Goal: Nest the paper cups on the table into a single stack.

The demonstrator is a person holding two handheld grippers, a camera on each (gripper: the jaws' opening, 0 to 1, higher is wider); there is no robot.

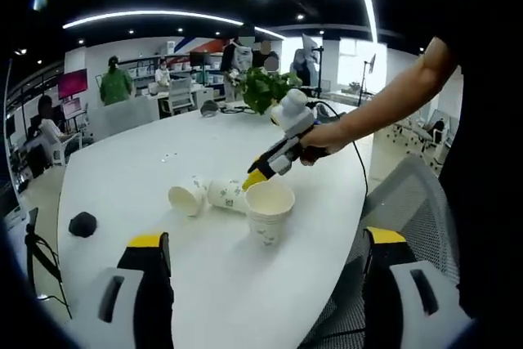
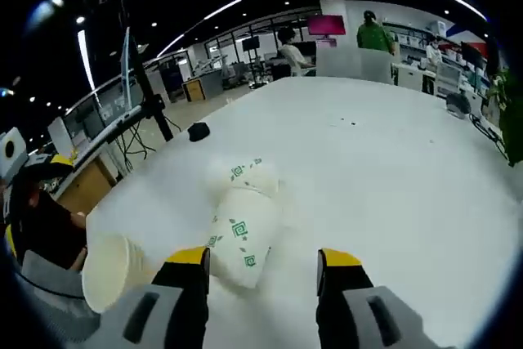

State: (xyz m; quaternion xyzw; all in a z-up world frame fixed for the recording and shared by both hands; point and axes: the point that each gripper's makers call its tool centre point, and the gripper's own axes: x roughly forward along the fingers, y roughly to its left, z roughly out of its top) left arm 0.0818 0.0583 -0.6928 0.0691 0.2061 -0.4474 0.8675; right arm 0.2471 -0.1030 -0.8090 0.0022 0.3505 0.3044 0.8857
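Left gripper view: the left gripper (image 1: 265,263) hangs over the near edge of the white table (image 1: 147,177), jaws spread wide with nothing between them. An upright cup (image 1: 268,210) stands ahead. Two lying cups (image 1: 208,196) rest on their sides just left of it, rims facing opposite ways, touching each other. The right gripper (image 1: 255,177), held by a person's hand (image 1: 315,138), reaches in from the right; its yellow tips sit near the upright cup's rim. A small dark object (image 1: 82,223) lies well apart at left.

Right gripper view: the right gripper (image 2: 263,271) has its jaws parted and bare. The lying cups (image 2: 243,218) are just ahead, between the jaw lines. The upright cup (image 2: 113,270) appears at lower left.
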